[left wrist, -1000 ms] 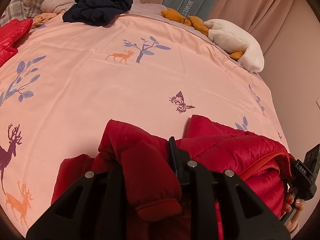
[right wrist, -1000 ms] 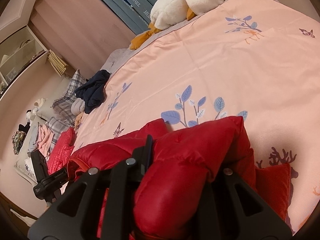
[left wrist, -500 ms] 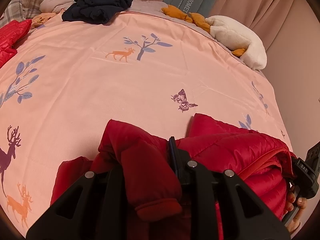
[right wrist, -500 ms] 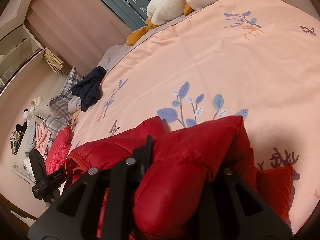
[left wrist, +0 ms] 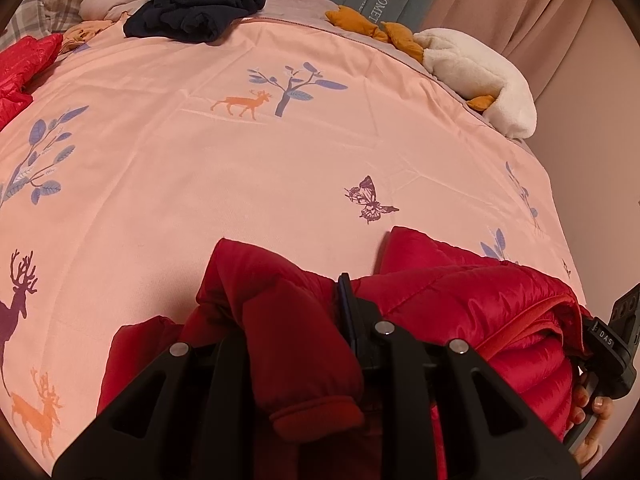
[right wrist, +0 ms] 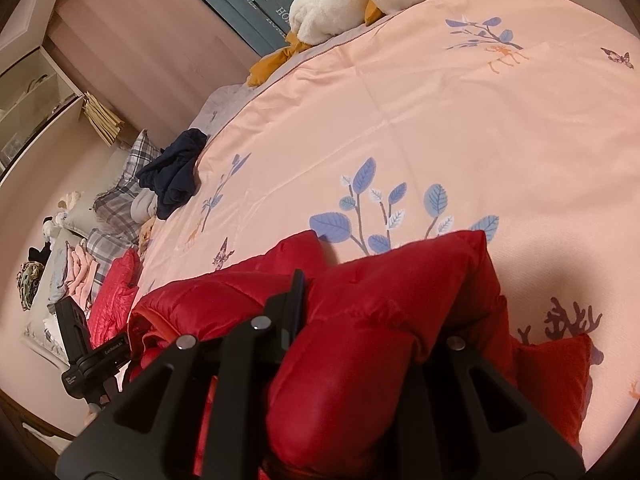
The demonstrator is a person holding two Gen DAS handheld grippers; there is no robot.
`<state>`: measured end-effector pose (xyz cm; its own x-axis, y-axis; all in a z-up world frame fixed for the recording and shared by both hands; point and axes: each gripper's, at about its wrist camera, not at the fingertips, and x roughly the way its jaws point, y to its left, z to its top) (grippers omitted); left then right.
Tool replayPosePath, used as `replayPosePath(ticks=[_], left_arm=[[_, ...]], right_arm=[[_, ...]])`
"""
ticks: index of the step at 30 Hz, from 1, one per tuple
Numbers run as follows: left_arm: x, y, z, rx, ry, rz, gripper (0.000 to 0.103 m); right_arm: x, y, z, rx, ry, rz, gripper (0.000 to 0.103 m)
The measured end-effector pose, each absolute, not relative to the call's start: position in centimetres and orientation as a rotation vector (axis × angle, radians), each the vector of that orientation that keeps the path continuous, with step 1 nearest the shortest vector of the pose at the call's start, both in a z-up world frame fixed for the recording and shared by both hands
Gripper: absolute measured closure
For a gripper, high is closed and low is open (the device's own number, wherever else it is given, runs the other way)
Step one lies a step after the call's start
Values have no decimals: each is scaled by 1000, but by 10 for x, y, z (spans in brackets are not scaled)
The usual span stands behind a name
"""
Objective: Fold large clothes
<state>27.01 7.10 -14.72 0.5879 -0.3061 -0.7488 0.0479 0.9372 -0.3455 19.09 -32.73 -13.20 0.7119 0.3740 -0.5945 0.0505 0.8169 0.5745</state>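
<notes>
A red puffer jacket (left wrist: 472, 300) lies bunched at the near edge of a pink patterned bedspread (left wrist: 240, 168). My left gripper (left wrist: 288, 320) is shut on a thick fold of it, with a sleeve cuff (left wrist: 316, 412) hanging between the fingers. In the right wrist view the same red jacket (right wrist: 224, 300) bulges up through my right gripper (right wrist: 360, 320), which is shut on a padded fold. The right gripper's body (left wrist: 612, 344) and a hand show at the left view's right edge. The left gripper's body (right wrist: 88, 356) shows at the right view's left edge.
A dark navy garment (left wrist: 196, 0) lies at the far side of the bed beside plaid pillows (right wrist: 120, 200). A white and orange plush toy (left wrist: 476, 76) rests at the far right corner. Another red garment (left wrist: 20, 68) sits at the left edge. A shelf (right wrist: 36, 92) stands beyond.
Both grippers keep their hold on the red jacket. The views have shifted only slightly; the right view has tilted a little toward the plush toy.
</notes>
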Motion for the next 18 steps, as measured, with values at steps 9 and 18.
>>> replayPosePath(ticks=[9,18], left_arm=[[270,71,-147,-305,922,-210,81],[270,70,-148,-295,923,-208,81]], right_arm=[[193,-325,-132,589,776,183,88],[193,-326,-133,594,777,186,86]])
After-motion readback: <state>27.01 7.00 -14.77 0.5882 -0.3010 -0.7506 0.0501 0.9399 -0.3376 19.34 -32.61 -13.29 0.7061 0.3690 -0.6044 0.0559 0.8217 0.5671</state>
